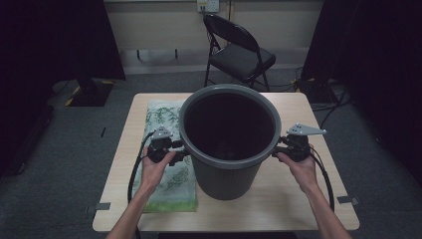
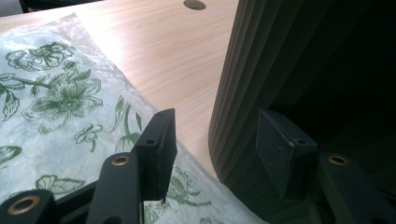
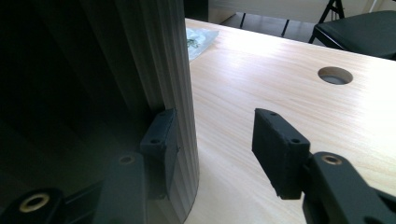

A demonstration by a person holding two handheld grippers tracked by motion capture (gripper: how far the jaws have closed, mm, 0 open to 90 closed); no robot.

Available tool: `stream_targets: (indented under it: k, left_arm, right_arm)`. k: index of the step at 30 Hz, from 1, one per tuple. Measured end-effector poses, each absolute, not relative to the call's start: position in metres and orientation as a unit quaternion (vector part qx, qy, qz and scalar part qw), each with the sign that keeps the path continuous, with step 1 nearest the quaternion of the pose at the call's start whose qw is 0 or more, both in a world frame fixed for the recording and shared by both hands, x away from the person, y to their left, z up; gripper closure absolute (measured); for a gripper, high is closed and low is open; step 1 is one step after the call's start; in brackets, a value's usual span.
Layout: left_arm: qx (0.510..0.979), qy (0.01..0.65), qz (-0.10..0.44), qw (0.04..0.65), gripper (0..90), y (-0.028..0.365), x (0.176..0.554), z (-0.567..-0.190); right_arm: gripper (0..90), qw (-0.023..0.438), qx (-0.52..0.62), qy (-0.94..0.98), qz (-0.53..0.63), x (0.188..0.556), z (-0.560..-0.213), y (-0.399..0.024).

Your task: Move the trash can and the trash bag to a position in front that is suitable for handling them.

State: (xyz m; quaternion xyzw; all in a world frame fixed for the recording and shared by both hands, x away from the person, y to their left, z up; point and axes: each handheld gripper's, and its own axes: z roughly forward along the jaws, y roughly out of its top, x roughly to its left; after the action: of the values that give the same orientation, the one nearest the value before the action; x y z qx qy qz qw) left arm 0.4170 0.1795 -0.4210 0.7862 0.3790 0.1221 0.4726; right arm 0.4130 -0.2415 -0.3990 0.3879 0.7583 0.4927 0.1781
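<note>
- Pale wood worktop [image 1: 298, 199], with a round cable hole [image 3: 335, 74] toward the far side.
- Grey ribbed bin [image 1: 226, 174], upright at the middle of worktop, mouth open and dark inside.
- Folded floral plastic bag [image 1: 161, 117], flat to the left of the bin, near edge tucked against its base.
- Left hand-held gripper [image 1: 181, 153], jaws spread, wall of the bin between them, not clamped.
- Right hand-held gripper [image 1: 276, 149], likewise released, straddling the right wall just under the rim.
- Likely step: taking hold of both sides to lift or shift the bin; next, closing both pairs evenly before any pull.
</note>
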Motion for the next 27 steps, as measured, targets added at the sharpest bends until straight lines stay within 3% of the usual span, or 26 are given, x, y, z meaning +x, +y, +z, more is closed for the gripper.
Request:
stream_targets:
  k: [15,22,27]
  left_arm:
    - [0.797,0.364,0.116,0.467,45.1,0.189,0.392,-0.419]
    - [0.785,0.376,0.118,0.477,32.5,0.192,0.389,-0.428]
    - [0.801,0.374,0.114,0.454,25.6,0.195,0.39,-0.436]
  right_arm:
    - [50.5,0.164,0.364,0.772,0.494,0.388,-0.398,-0.238]
    - [42.5,0.175,0.363,0.77,0.494,0.388,-0.399,-0.237]
    - [38.6,0.169,0.358,0.774,0.495,0.395,-0.401,-0.239]
